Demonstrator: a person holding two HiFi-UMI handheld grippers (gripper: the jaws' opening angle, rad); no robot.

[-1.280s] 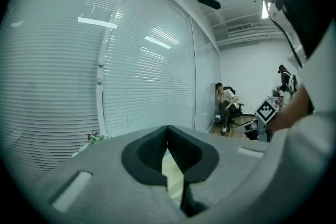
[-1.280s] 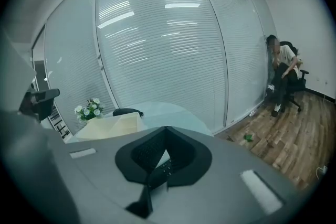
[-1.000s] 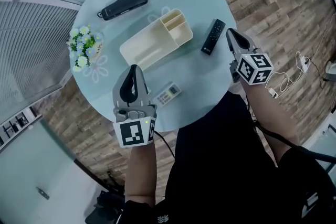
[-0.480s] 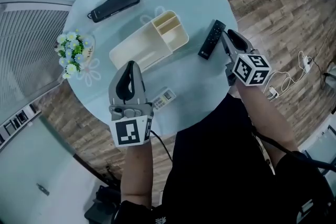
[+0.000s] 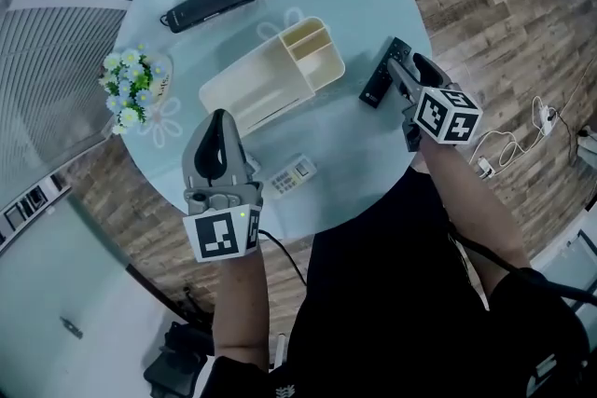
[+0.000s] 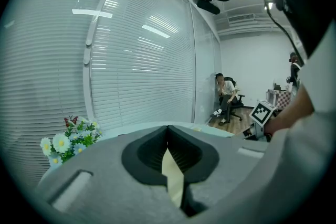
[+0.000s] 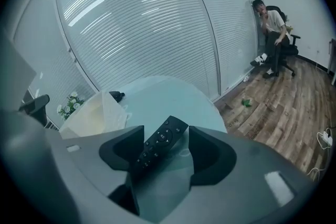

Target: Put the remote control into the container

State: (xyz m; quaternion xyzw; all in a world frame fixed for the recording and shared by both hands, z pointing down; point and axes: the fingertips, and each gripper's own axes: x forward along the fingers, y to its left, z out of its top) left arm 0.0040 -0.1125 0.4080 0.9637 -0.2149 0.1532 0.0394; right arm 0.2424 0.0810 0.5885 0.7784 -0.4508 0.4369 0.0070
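Black plastic, the remote control (image 7: 160, 141) lies at the desk's (image 5: 336, 144) right edge. Its long axis runs from the near-right rim toward the far edge, nearly in line with the way the right gripper (image 5: 406, 68) points. That gripper is plainly the nearer one. Its jaws have just been opening and now stand apart astride the remote's near half, one on each long side. The pads do not seem to press on it yet. In the right gripper view the remote slants a little toward the left jaw, so squaring up before closing looks wise.

At the desk's middle, left of the remote, sits the cream container (image 5: 256, 89). The left gripper (image 5: 217, 130) hangs over the near-left edge, jaws together and empty.
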